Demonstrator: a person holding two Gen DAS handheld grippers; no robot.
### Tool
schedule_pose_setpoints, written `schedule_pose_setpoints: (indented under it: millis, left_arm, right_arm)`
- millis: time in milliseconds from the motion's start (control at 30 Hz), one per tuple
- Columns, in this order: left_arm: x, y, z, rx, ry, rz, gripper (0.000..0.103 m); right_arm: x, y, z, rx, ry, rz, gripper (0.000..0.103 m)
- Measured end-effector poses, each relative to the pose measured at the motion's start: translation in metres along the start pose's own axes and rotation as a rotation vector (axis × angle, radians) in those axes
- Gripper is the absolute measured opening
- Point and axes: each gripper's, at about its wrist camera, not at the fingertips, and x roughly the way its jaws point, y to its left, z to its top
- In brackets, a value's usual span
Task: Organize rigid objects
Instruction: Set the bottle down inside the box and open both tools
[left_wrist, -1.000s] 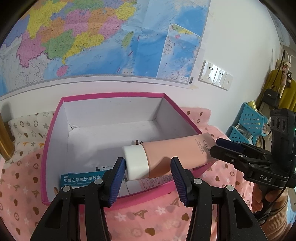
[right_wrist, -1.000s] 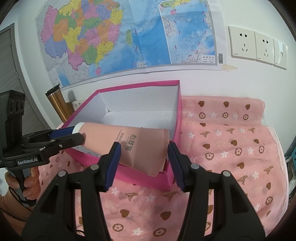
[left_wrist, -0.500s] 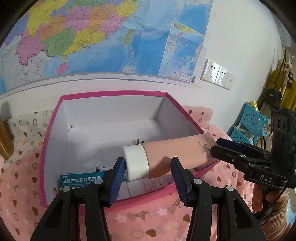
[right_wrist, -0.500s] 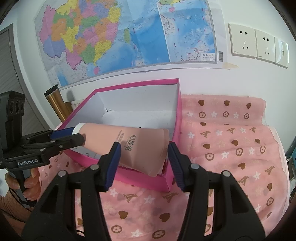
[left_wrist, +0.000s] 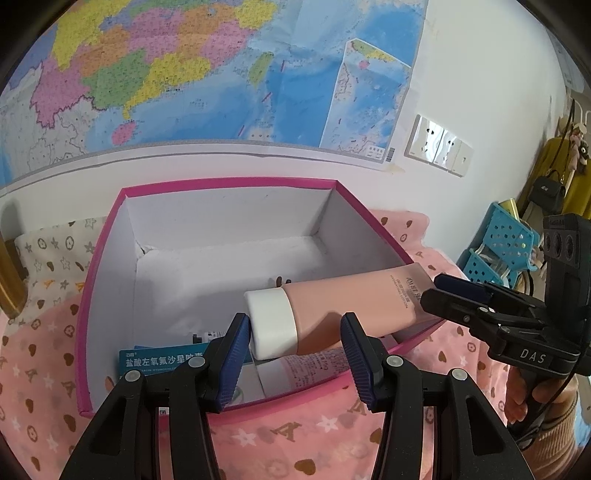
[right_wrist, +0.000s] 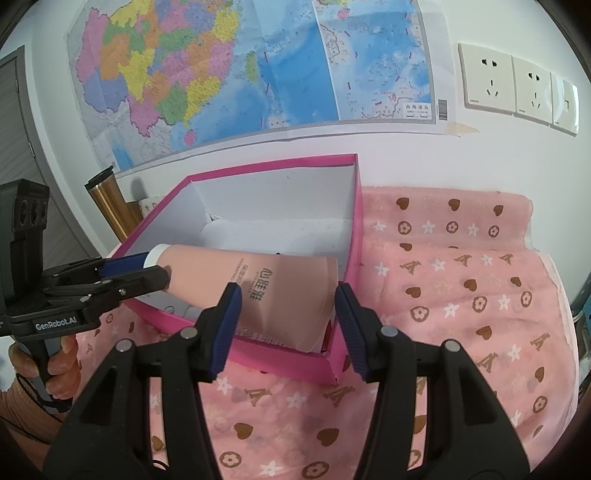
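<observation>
**A:** What does the left wrist camera show?

**B:** The left gripper (left_wrist: 294, 319) reaches over the near rim of an open pink box (left_wrist: 229, 181) with a white inside. A peach tube (left_wrist: 351, 306) with a white cap lies slantwise across the box. Its cap end sits between the blue pads, which are clamped on it. Its flat end passes over the box's right rim.

**A:** Is anything else in the box?

**B:** A blue packet (left_wrist: 162, 363) with white print lies at the near wall. Beside it, under the cap, is part of a second tube (left_wrist: 314, 365). The right gripper (left_wrist: 439, 291) comes in from the right, its tips at the flat end of the peach tube. A hand (left_wrist: 532, 398) holds its handle. The box stands on a pink cloth (left_wrist: 295, 435) printed with hearts and stars. A map (left_wrist: 184, 74) hangs on the wall behind.

**A:** And the right wrist camera?

**B:** The right gripper's pads close on both edges of the tube's wide flat end, just inside the box's near corner. The tube slopes away to the left, where the left gripper grasps the cap end above the box's left rim. A hand (right_wrist: 55, 354) holds that gripper's handle at the lower left. A copper-coloured flask (right_wrist: 107, 206) stands behind the box, near the wall.
</observation>
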Motion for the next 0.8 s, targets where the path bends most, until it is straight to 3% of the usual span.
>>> schedule_pose_setpoints:
  millis: [800]
  left_arm:
    - [0.0084,0.0064,0.0012,-0.025,0.017,0.007,0.051]
  right_arm:
    - [0.0048,0.0015,0.0062,-0.01,0.004,-0.01,0.055]
